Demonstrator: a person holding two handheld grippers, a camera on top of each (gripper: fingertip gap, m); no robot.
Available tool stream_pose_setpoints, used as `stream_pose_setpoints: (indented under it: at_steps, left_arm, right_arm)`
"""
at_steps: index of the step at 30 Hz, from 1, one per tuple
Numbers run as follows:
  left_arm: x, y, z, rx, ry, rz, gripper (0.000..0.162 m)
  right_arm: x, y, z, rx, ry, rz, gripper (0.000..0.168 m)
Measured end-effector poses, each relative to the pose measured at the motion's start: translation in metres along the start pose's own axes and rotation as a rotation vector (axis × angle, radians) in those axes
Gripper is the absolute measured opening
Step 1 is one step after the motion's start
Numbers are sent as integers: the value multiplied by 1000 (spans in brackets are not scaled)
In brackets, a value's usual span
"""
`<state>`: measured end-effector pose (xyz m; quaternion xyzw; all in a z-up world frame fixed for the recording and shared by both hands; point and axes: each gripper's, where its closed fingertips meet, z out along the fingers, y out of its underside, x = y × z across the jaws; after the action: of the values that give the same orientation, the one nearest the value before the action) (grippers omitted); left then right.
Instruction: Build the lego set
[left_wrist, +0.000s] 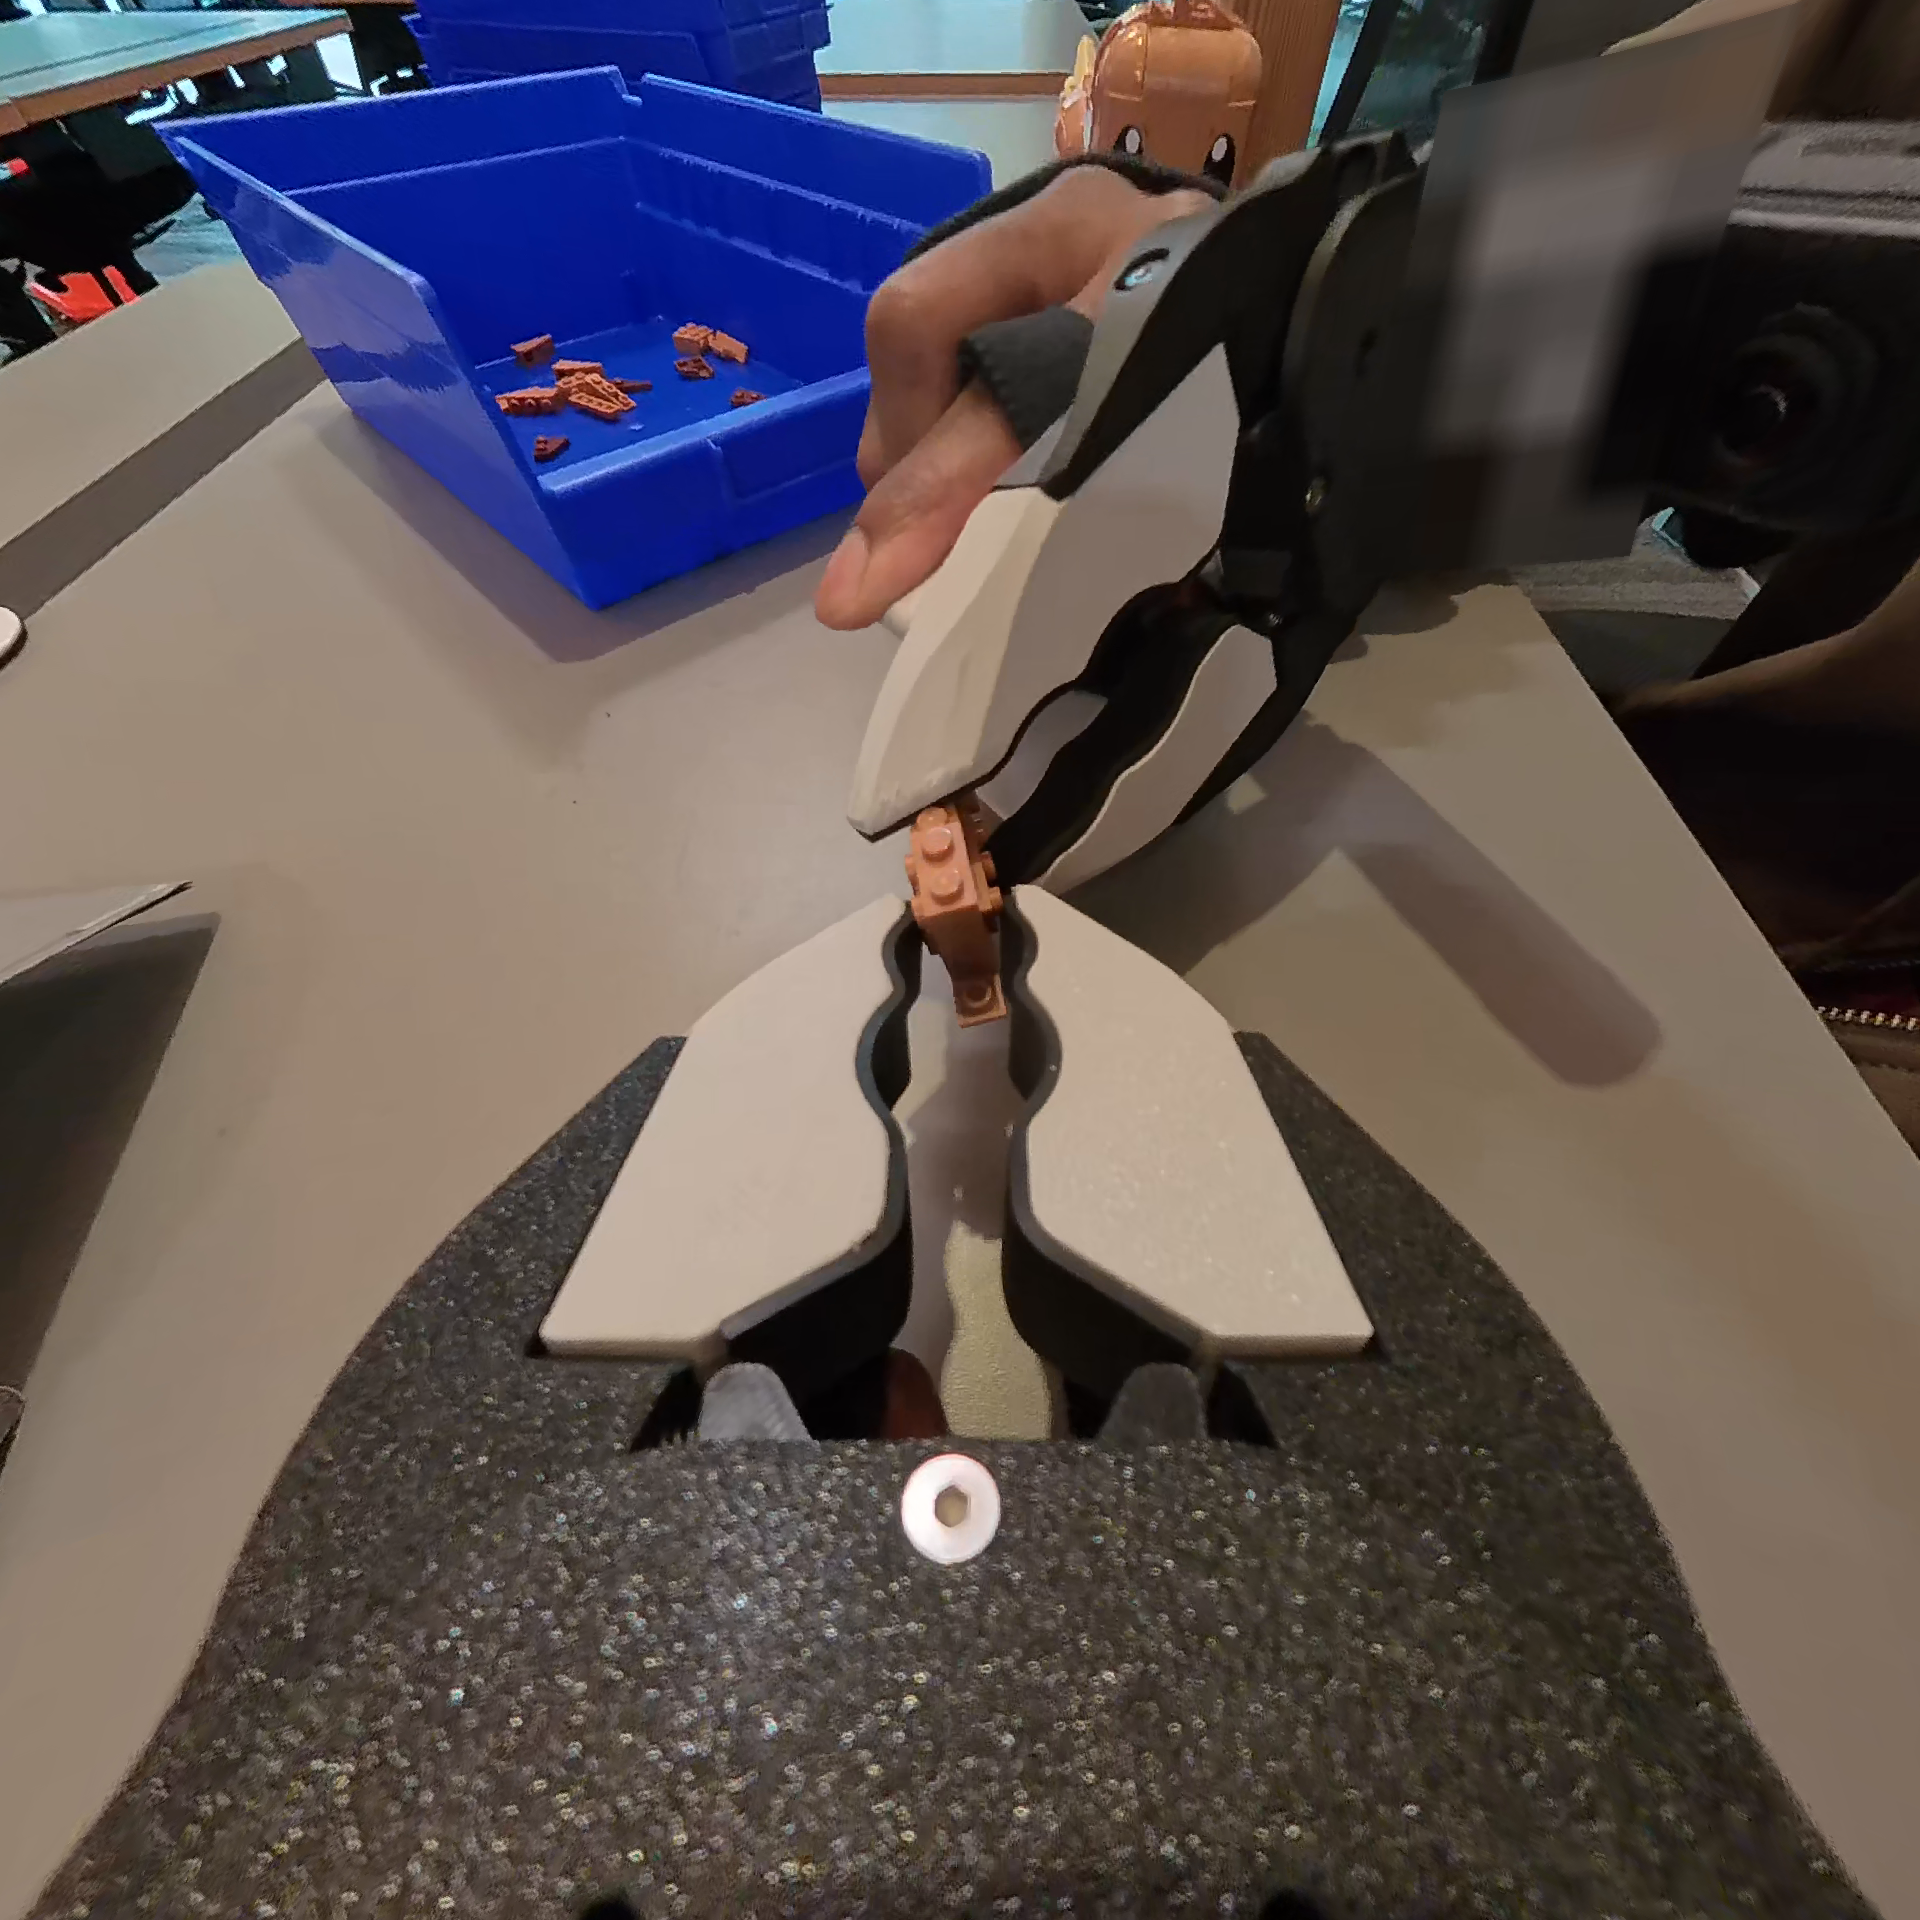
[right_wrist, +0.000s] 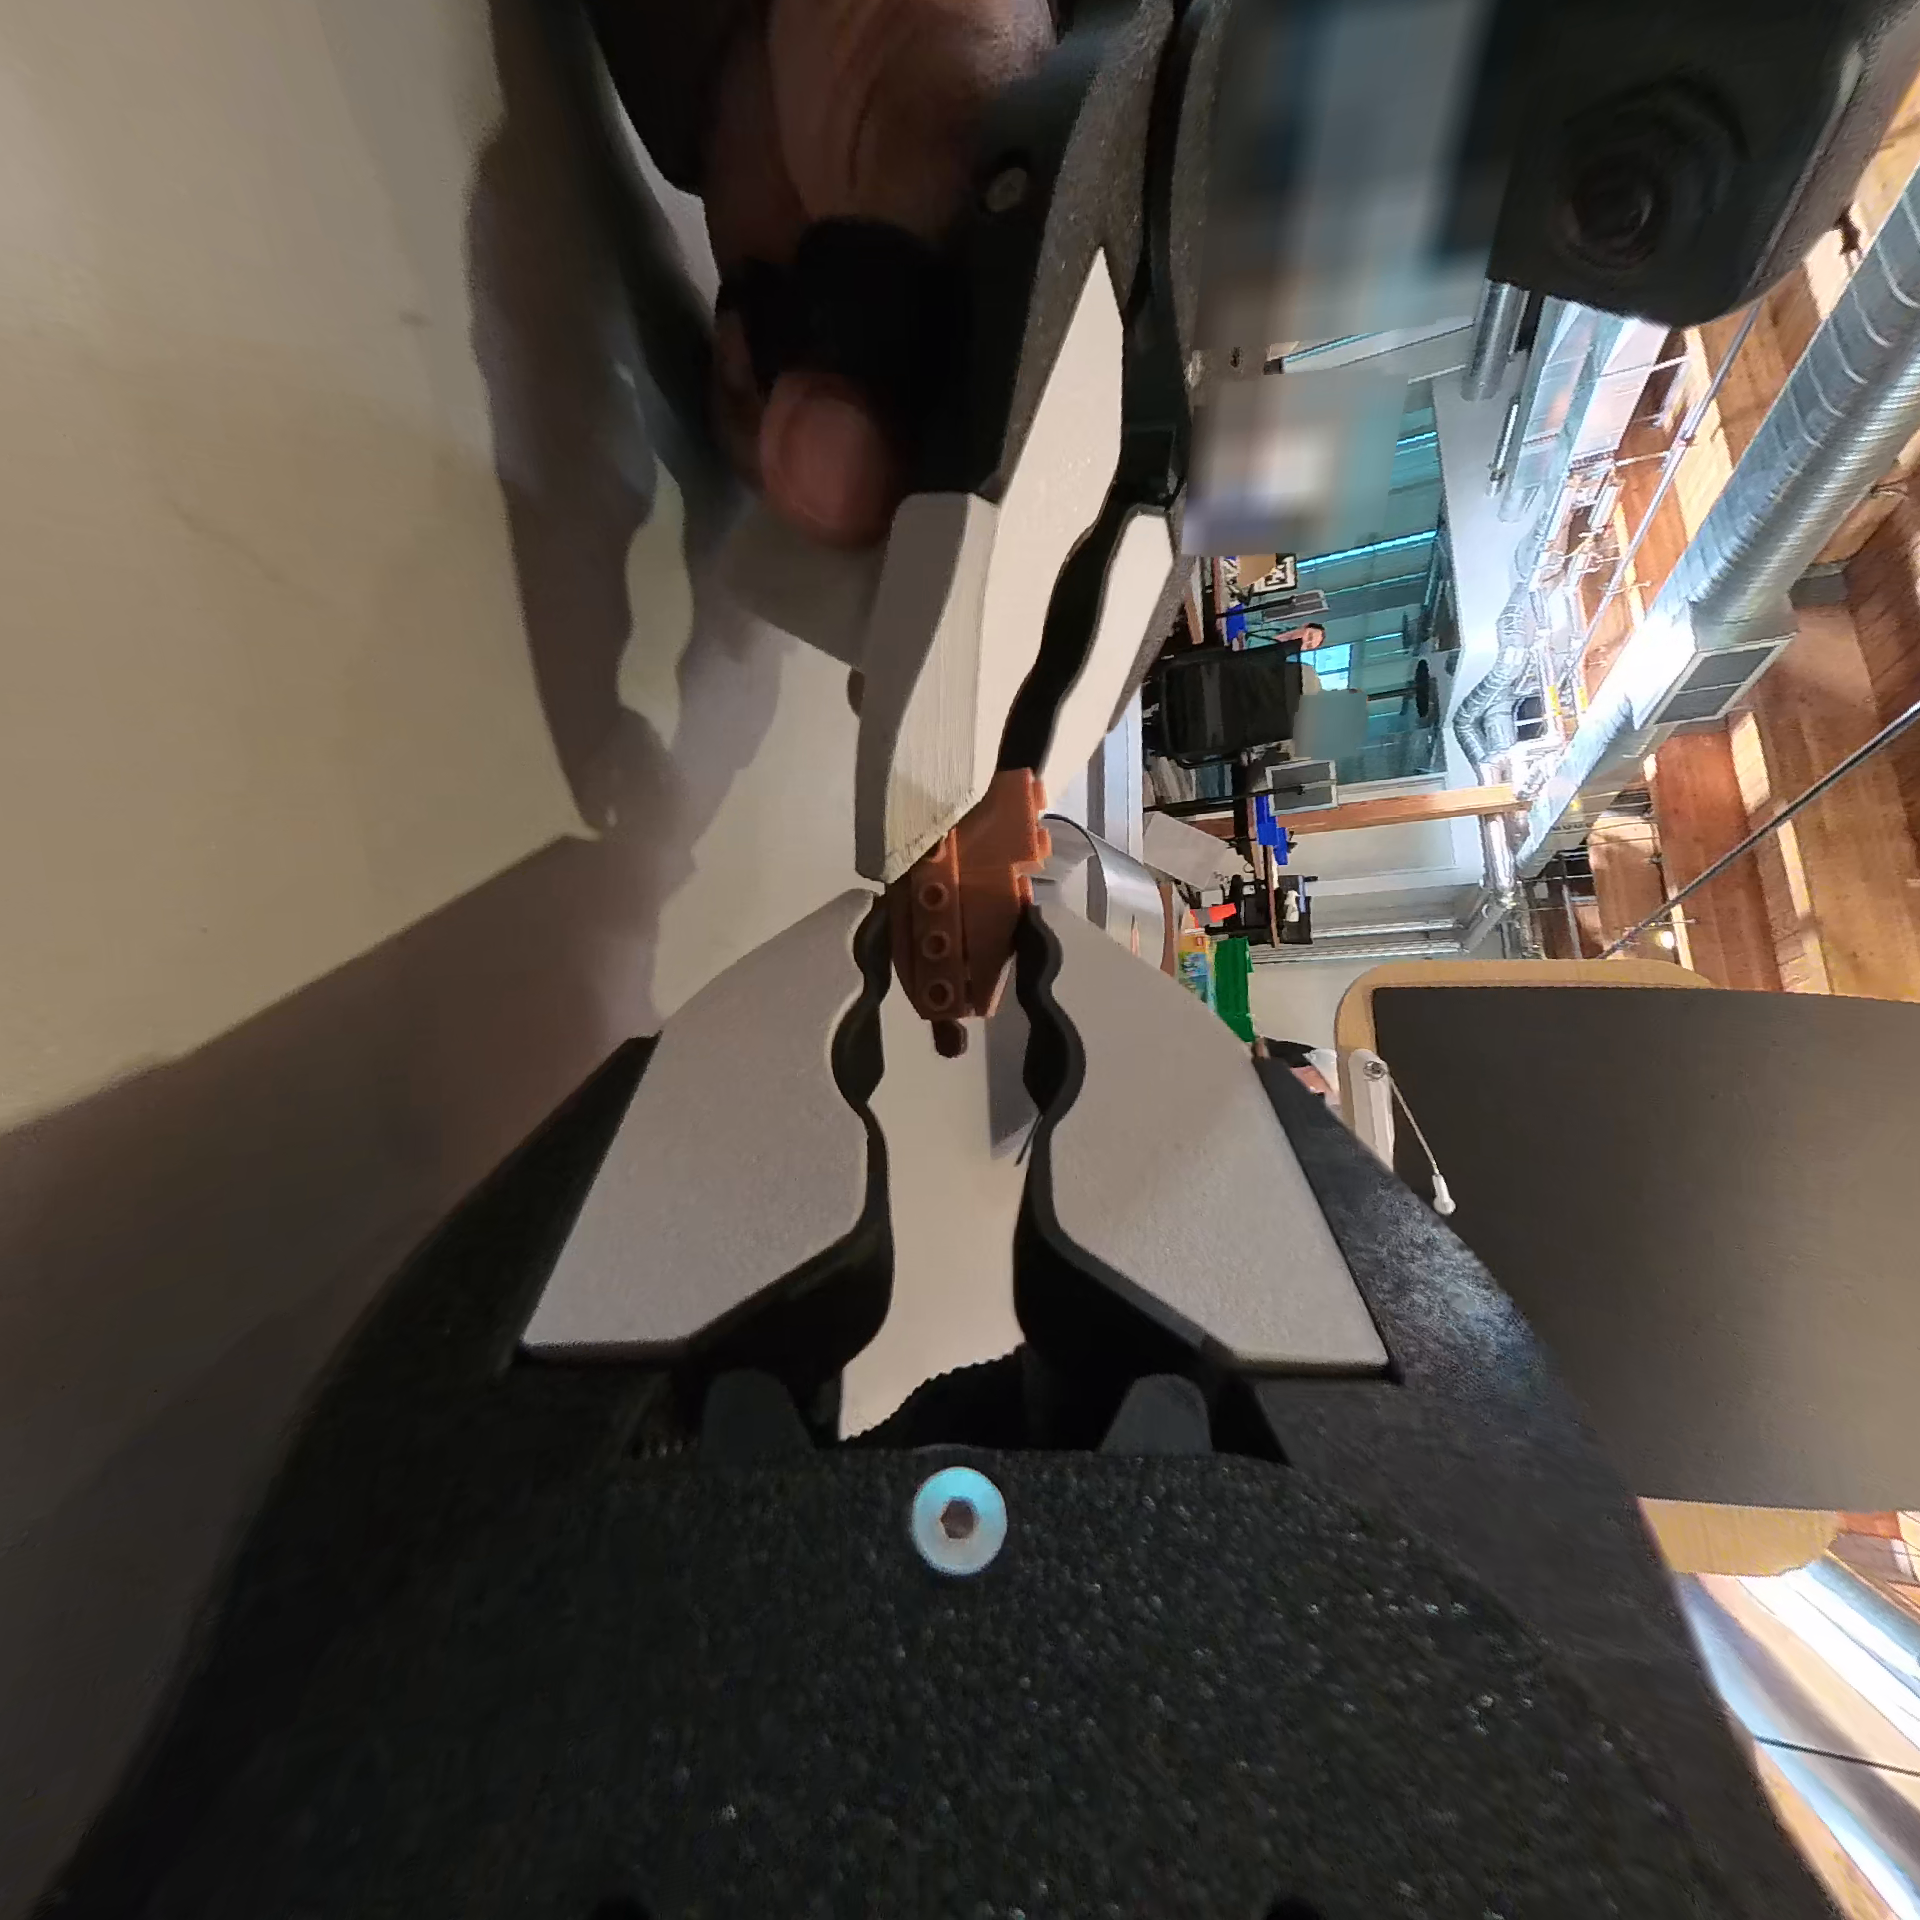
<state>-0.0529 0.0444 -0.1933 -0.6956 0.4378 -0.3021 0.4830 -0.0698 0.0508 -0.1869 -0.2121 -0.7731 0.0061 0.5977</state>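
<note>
Pressure should run straight along the studs as we seat the brown lego assembly (left_wrist: 951, 899), held above the grey table (left_wrist: 436, 790) with left gripper (left_wrist: 961, 935) and right gripper (left_wrist: 940, 821) both clenched on it.

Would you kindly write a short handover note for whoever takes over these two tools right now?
Left tool: shut on the lower end of the brown lego assembly, above the grey table.
Right tool: shut on the same assembly, which sits between both tips.
Loose brown pieces lie in the blue bin behind.
Done: a few bricks are joined.
Left: probably seat the held parts fully, then fetch further pieces from the bin.
</note>
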Motion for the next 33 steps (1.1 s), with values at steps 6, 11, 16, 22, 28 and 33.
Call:
stream_pose_setpoints:
  at_steps: [6, 11, 16, 22, 28, 33]
  left_arm:
    - [-3, -1, -3, 18, 7, -44, 14]
    - [-4, -3, -5, 35, 9, -54, 14]
    - [1, -8, -9, 76, 84, -142, 14]
    - [2, -13, -12, 118, 136, -236, 14]
    - [4, -11, -10, 107, 143, -253, 14]
    - [2, -11, -10, 107, 139, -262, 14]
  right_arm:
    - [10, 2, 2, 5, 86, 12, 38]
    - [7, 9, 4, -6, 48, 64, 62]
    - [10, 5, 0, 50, 66, 77, 49]
    - [15, -1, -3, 83, 93, 69, 20]
    - [13, 1, -4, 87, 44, 84, 18]
    - [14, 2, -4, 69, 35, 75, 17]
